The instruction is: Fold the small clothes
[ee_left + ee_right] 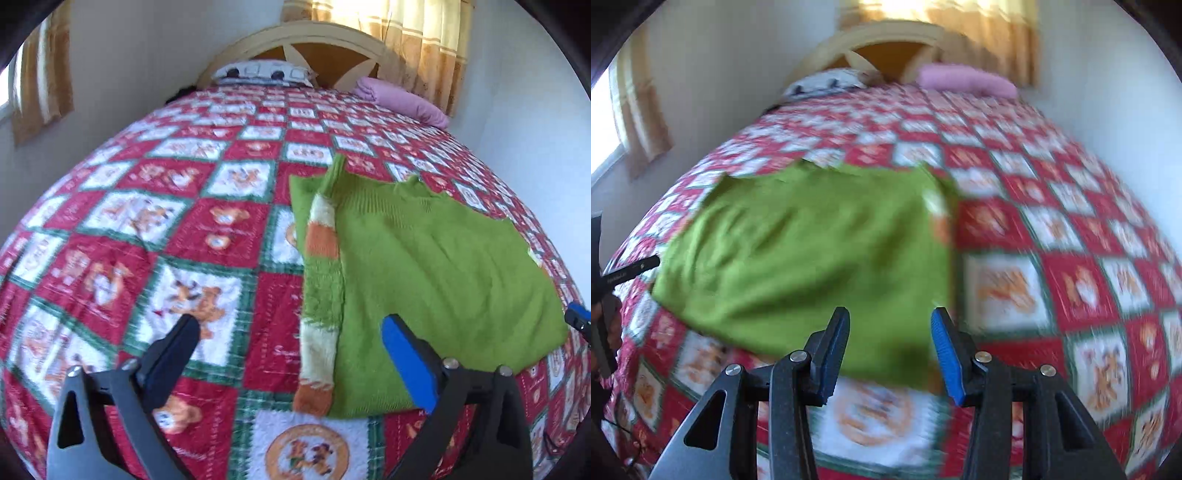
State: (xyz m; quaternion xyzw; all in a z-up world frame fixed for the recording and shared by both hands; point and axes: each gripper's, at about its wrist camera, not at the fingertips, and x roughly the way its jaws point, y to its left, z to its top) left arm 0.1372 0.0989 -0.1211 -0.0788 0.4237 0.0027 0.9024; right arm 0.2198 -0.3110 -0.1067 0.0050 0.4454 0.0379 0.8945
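Note:
A small green knitted sweater (pixel 424 273) lies flat on the bed, back side up. One sleeve (pixel 321 280) with white and orange stripes is folded along its left edge. My left gripper (pixel 291 328) is open and empty, hovering above the sweater's near left corner. My right gripper (pixel 890 325) is open and empty above the near right part of the sweater (pixel 812 251). The right wrist view is blurred. A bit of the right gripper shows at the right edge of the left wrist view (pixel 578 317).
The bed is covered by a red, white and green checked quilt (pixel 166 221) with bear prints. A patterned pillow (pixel 262 72) and a folded pink blanket (pixel 402 101) lie by the wooden headboard (pixel 317 44). White walls and curtained windows flank the bed.

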